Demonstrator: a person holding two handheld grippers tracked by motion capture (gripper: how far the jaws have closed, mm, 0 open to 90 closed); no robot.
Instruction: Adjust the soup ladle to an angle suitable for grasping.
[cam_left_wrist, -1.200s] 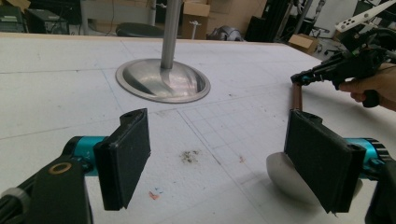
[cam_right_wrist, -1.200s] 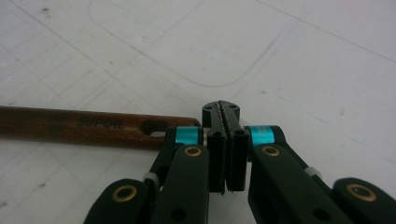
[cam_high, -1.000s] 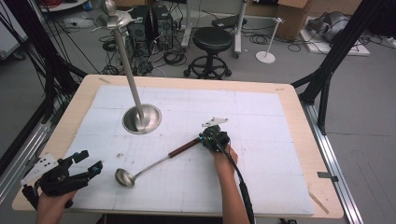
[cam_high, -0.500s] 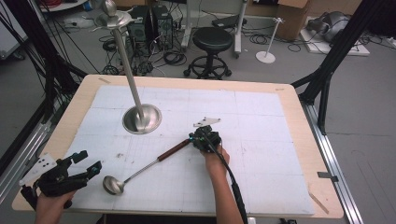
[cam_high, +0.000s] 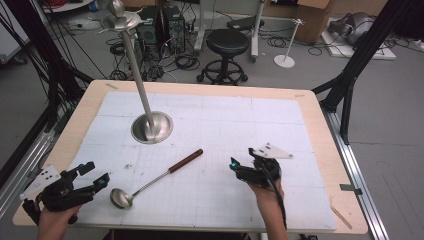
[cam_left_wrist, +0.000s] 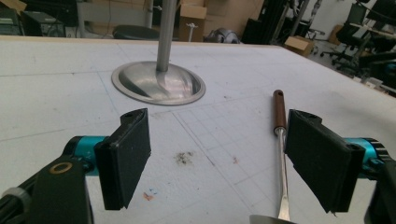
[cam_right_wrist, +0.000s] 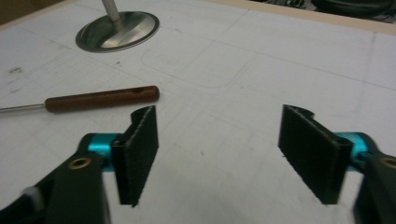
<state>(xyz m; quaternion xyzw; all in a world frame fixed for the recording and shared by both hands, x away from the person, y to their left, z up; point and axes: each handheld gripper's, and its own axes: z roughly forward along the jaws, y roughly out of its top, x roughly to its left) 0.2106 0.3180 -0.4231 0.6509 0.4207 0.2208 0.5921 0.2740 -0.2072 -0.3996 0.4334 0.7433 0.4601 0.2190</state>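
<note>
White gridded bench (cam_high: 300, 125) in a cluttered workshop. Steel stand (cam_high: 151, 126) rises at ten o'clock, likely for hanging utensils. Ladle (cam_high: 150, 180) lies flat at centre, bowl toward seven o'clock. Right tool (cam_high: 235, 167), jaws just opened, empty, beside the wooden handle. Left tool (cam_high: 97, 176) waits released at eight o'clock.

A rectangular table (cam_high: 320, 125) with a pale wooden rim carries a white mat (cam_high: 240, 120) printed with a faint grid, which covers nearly all of its top. On the mat's far left stands a round, polished steel base (cam_high: 152, 127) with a slim steel pole rising from its middle. Nearer the front lies a steel ladle with a brown wooden handle (cam_high: 155, 178), set slantwise, its bowl toward the front left and its handle toward the middle. Small dark smudges mark the mat between the base and the ladle.
</note>
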